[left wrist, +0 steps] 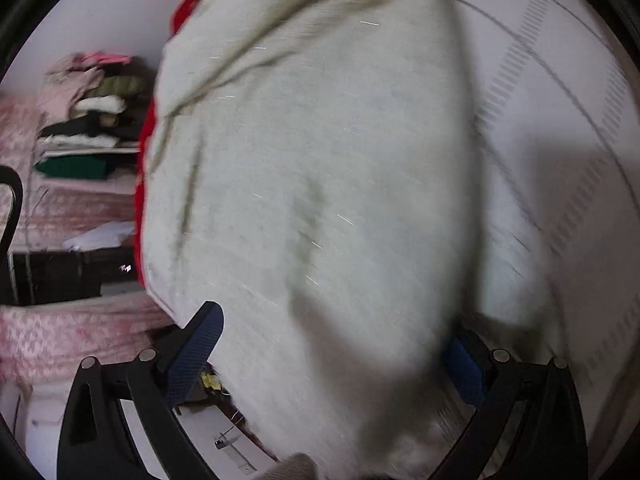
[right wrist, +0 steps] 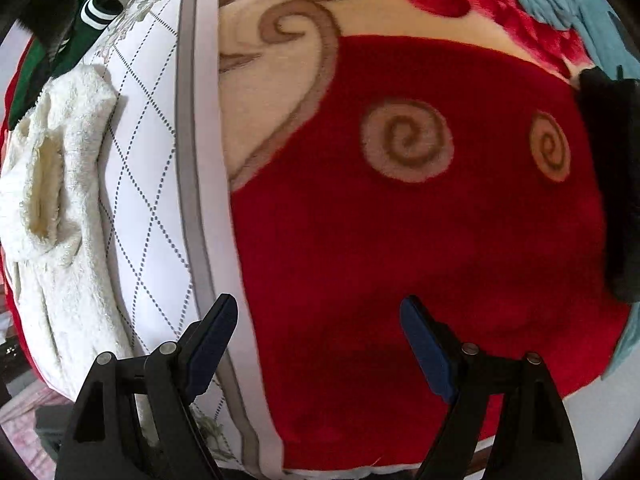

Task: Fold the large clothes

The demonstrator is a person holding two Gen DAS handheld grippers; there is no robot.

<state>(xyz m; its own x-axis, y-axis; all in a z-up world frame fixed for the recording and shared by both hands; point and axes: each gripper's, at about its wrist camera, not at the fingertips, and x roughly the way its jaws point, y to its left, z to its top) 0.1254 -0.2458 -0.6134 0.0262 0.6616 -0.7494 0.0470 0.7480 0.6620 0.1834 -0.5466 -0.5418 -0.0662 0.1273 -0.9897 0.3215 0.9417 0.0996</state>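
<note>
Blur softens the fluffy cream-white garment [left wrist: 304, 200] between the left gripper [left wrist: 332, 344]'s spread jaws, hiding one fingertip. Right gripper [right wrist: 320, 340], jaws spread, hovers over the red swirl-patterned blanket [right wrist: 400, 260], beside the garment.

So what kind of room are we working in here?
Most likely a bedroom: a quilted mattress under a red plush blanket, with a stack of folded clothes along the wall and a white fuzzy garment being handled.
</note>
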